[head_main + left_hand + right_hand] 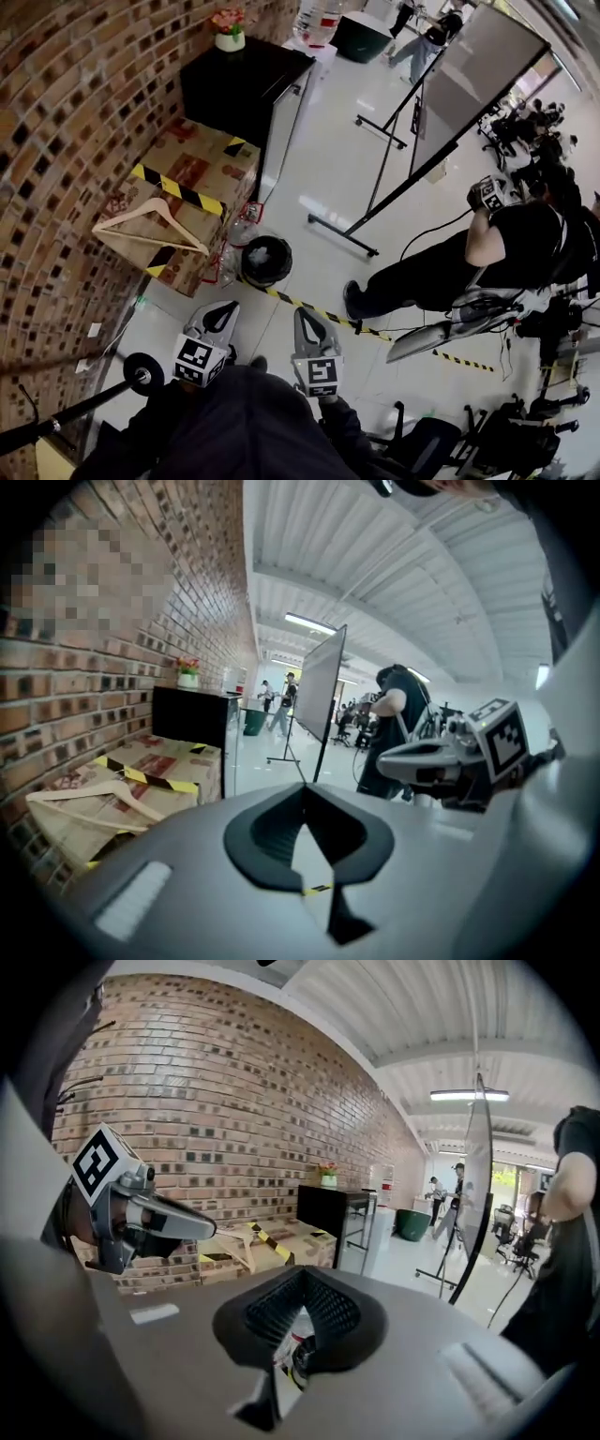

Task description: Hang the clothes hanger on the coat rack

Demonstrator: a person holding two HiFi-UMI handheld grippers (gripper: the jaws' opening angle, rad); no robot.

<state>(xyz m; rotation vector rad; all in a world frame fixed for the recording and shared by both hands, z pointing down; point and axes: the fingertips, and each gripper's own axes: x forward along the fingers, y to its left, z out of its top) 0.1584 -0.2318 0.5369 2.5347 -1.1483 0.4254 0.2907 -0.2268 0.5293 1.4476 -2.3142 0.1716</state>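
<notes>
Jaws shut tight on both sides, nothing caught in either pair: the left gripper [223, 311] has its dark pads closed to a seam, and the right gripper [306, 317] matches it, pads together and empty. Both sit side by side low in the head view, pointing out over the pale glossy floor [309, 159]. Just ahead of them on that floor is a round black bin [266, 260], with a strip of yellow-and-black tape [314, 307] running past it. And there's the clothes hanger [155, 225], pale wood, lying flat on top of a cardboard box [211, 164] banded with hazard stripes. It is well apart from both grippers, and the box is set against the brick wall [56, 112]. Beyond the box stands a black desk [244, 80] carrying a flower pot [229, 32]. Low on the left, a black pole with a round knob [142, 373] juts in; whether it belongs to the coat rack, can't tell. Off to the right is a big panel on a black stand [469, 89], with another person in black [511, 248] bent over near it.
</notes>
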